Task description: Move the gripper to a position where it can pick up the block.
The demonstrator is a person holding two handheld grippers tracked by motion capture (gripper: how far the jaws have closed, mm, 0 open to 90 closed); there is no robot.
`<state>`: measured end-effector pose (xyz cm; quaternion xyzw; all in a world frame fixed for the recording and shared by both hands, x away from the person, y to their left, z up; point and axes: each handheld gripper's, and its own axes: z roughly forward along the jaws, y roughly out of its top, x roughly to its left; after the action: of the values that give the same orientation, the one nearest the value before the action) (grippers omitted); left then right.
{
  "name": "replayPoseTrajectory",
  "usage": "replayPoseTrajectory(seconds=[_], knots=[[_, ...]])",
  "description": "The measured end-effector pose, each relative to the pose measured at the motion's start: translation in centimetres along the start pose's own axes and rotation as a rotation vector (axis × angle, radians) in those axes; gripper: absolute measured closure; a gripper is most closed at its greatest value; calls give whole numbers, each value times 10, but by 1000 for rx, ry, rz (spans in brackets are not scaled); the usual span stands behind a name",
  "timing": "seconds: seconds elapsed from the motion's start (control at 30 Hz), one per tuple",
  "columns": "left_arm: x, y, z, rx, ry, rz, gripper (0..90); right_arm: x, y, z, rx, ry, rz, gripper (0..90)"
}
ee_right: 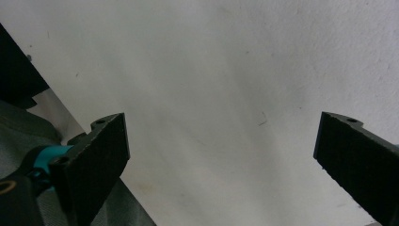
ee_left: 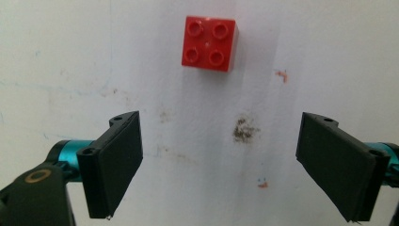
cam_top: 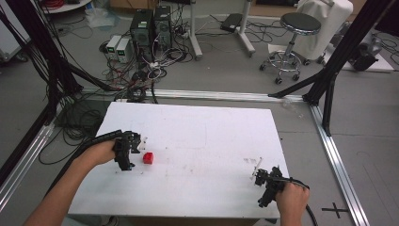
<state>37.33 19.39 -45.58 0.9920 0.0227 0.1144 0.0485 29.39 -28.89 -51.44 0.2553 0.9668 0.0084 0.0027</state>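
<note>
A small red brick (cam_top: pixel 148 158) with four studs lies on the white table (cam_top: pixel 197 141), left of the middle. My left gripper (cam_top: pixel 133 149) is just to its left, held by a hand, and stands open. In the left gripper view the red brick (ee_left: pixel 209 43) sits ahead of the wide-apart jaws, with nothing between them. My right gripper (cam_top: pixel 262 175) is near the table's front right corner, open, its jaws over bare white tabletop (ee_right: pixel 211 94).
A dark smudge (ee_left: pixel 244 129) and small red marks stain the table near the brick. Beyond the far edge are computer towers (cam_top: pixel 150 26), tangled cables and a stool (cam_top: pixel 294 33). Black frame posts (cam_top: pixel 329 80) stand at the right.
</note>
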Motion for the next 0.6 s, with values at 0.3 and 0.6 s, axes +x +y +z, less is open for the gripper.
replayPoseTrajectory(seconds=[0.3, 0.6], knots=[[12, 14, 4, -11, -17, 54, 155, 0, 2, 1, -1, 0, -4, 31], [23, 24, 15, -1, -86, 69, 155, 0, 3, 1, 2, 2, -10, 31]])
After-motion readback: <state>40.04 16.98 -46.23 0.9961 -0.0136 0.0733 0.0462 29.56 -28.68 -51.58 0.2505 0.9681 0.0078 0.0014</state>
